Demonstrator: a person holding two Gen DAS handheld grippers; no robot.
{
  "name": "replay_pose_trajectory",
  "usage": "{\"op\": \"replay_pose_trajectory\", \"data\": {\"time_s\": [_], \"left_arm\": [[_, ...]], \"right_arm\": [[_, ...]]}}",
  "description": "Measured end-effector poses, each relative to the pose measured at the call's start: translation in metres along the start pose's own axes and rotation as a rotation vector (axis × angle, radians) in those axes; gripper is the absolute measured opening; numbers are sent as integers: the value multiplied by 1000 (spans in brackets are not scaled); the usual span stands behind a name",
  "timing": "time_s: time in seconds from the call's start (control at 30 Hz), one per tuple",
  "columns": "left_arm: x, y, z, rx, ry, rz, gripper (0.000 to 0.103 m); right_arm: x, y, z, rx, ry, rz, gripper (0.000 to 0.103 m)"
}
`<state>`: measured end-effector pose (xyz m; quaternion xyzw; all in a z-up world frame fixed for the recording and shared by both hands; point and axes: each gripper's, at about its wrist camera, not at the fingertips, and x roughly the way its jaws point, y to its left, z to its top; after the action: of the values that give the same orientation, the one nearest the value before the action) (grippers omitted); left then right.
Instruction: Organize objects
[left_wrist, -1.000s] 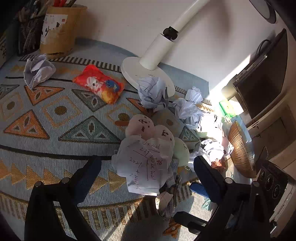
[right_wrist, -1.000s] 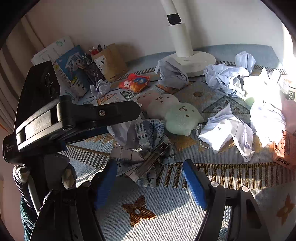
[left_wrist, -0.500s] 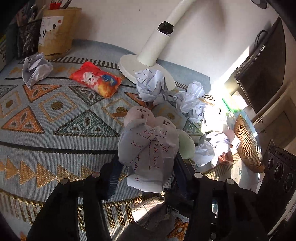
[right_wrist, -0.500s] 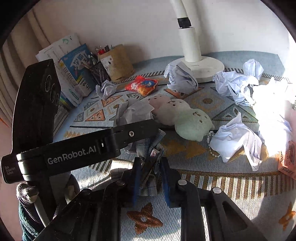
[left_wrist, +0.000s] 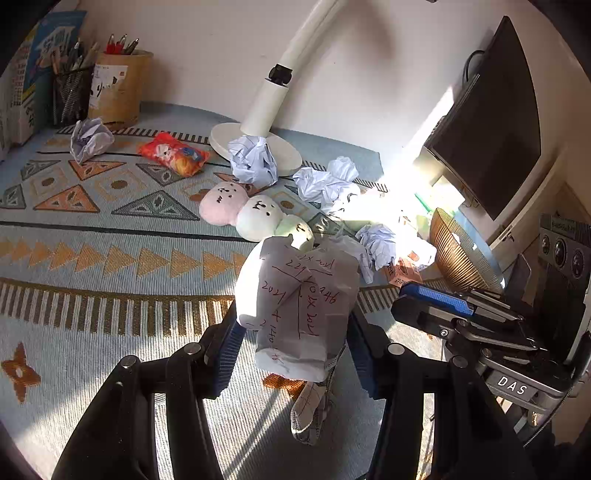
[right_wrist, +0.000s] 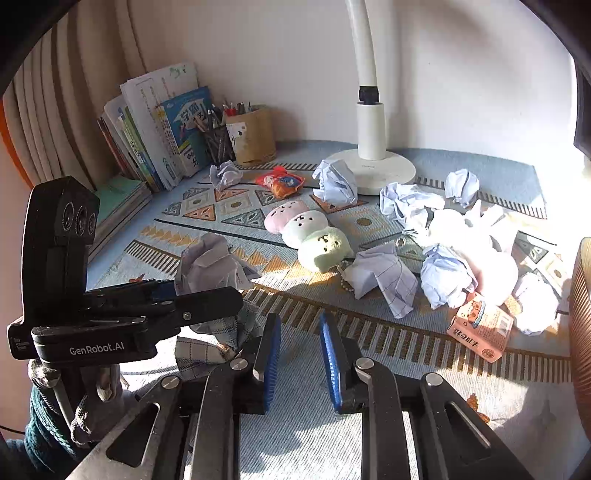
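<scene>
My left gripper (left_wrist: 291, 332) is shut on a crumpled paper ball (left_wrist: 299, 302) with red writing and holds it above the patterned rug (left_wrist: 110, 258). A plaid cloth (left_wrist: 310, 410) hangs under the ball. In the right wrist view the left gripper (right_wrist: 207, 291) with the paper ball (right_wrist: 210, 266) and the plaid cloth (right_wrist: 218, 332) is at the left. My right gripper (right_wrist: 299, 354) hovers over the rug's near edge; its jaws are opening from a narrow gap, with nothing between the blue pads. The right gripper (left_wrist: 432, 299) also shows at the right of the left wrist view.
A three-ball plush toy (left_wrist: 255, 214), a red snack bag (left_wrist: 173, 157) and several crumpled papers (right_wrist: 402, 206) lie around the white lamp base (left_wrist: 258, 147). A wicker basket (left_wrist: 458, 254) stands at the right, a pen holder (left_wrist: 118, 88) and books (right_wrist: 155, 129) at the back left. A pink carton (right_wrist: 480, 328) lies right.
My left gripper closed on the paper ball and carried it up and away from the plush toy. My right gripper closed on the plaid cloth, then drew back and up without it.
</scene>
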<state>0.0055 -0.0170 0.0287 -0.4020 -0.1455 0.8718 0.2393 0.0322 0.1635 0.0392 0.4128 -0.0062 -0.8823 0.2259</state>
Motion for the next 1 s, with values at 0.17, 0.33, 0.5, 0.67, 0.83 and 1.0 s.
{"op": "replay_pose_trajectory", "data": {"time_s": [0.17, 0.33, 0.5, 0.67, 0.83, 1.0], "left_arm": [[5, 13, 1, -89, -12, 30, 50], [2, 15, -2, -103, -28, 14, 50], [0, 26, -4, -146, -18, -43, 52], [-6, 36, -3, -187, -34, -70, 55], [4, 16, -7, -103, 35, 38, 55], [14, -5, -11, 13, 52, 174, 55]], "right_arm": [[23, 19, -18, 50, 49, 71, 77], [52, 36, -9, 95, 109, 111, 77], [58, 51, -17, -30, 136, -8, 24], [35, 22, -21, -52, 106, -96, 21], [29, 1, -11, -68, 87, -145, 63], [13, -17, -27, 48, 49, 27, 79]]}}
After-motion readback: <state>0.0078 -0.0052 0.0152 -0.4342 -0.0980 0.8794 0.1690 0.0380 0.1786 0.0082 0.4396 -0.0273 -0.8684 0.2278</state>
